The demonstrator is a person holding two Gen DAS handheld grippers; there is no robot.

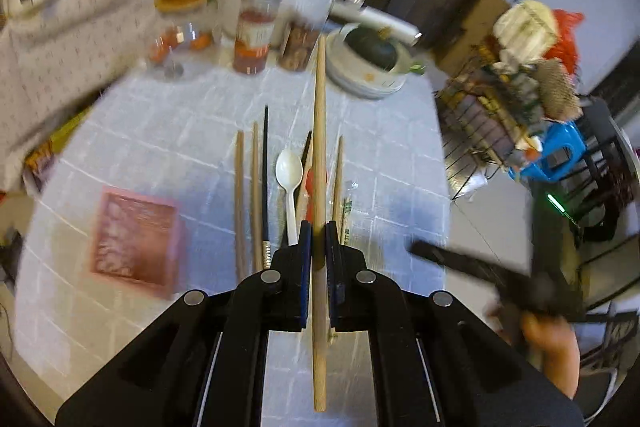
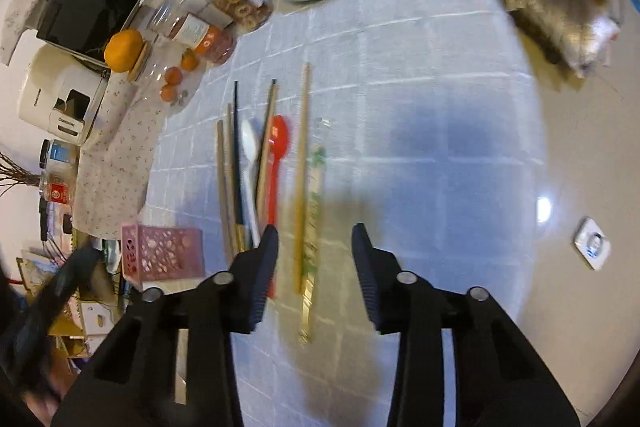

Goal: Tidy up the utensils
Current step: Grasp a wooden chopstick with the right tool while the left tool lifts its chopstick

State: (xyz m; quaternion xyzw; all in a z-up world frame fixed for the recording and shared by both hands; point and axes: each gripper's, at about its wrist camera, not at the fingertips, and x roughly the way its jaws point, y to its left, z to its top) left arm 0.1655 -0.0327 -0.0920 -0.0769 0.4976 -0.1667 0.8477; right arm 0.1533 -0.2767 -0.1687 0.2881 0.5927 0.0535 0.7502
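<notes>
Chopstick [image 1: 319,155], pale wood, is clamped between the closed pads of the left gripper [image 1: 319,239], lifted above the desk [image 1: 168,131], probably for carrying to the pink basket [image 1: 134,241] at left. Below it the other utensils lie in a neat row: brown chopsticks [image 1: 240,203], a black one [image 1: 265,171], a white spoon [image 1: 289,179] and a red spoon [image 2: 276,163]. The right gripper [image 2: 314,247] hangs partly open and empty, its jaws either side of a bare chopstick [image 2: 302,167] and a paper-wrapped pair [image 2: 314,219], seemingly lined up to grasp one.
</notes>
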